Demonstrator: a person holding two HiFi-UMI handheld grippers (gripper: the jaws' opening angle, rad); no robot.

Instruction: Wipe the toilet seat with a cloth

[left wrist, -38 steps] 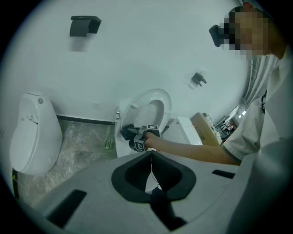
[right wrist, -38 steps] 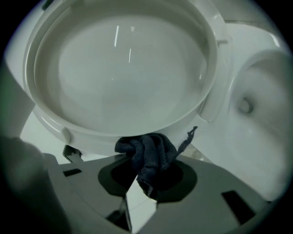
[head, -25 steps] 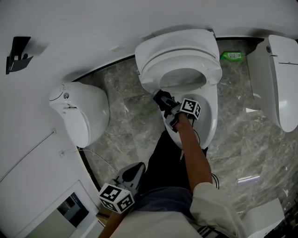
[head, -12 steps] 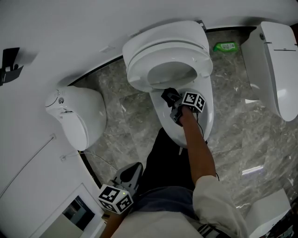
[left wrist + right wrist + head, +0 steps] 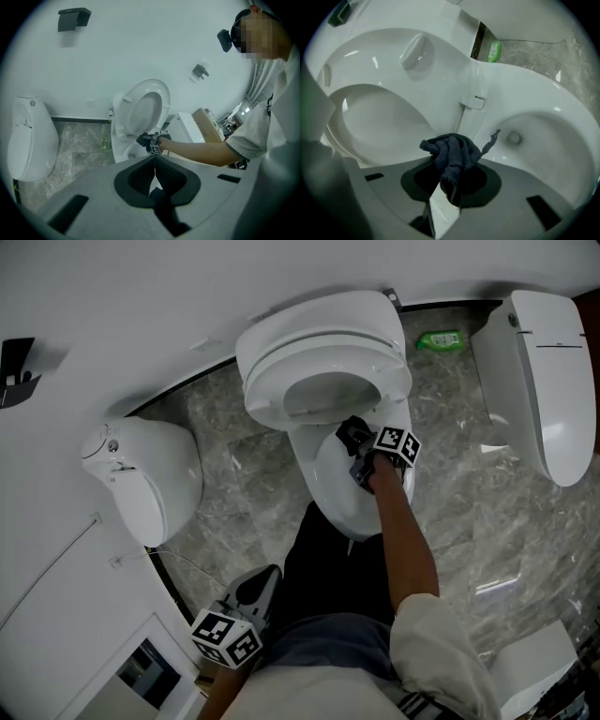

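A white toilet stands with its seat (image 5: 323,381) and lid raised over the bowl (image 5: 347,493). My right gripper (image 5: 356,444) reaches over the bowl to the foot of the raised seat, shut on a bunched dark cloth (image 5: 452,152). In the right gripper view the cloth hangs before the seat's underside (image 5: 370,79), near the hinge (image 5: 474,101), with the bowl (image 5: 543,140) to the right. My left gripper (image 5: 268,576) is held low by the person's hip, shut and with nothing in it; its jaws (image 5: 154,160) meet in a thin line.
A white fixture (image 5: 141,474) stands on the floor to the toilet's left and another (image 5: 539,371) to its right. A green item (image 5: 441,338) lies on the marble floor by the wall. The person's dark-trousered legs (image 5: 328,568) stand against the bowl's front.
My right gripper has slid the cloth rightward along the foot of the raised seat, from the bowl's left side to near its middle. The left gripper has stayed put.
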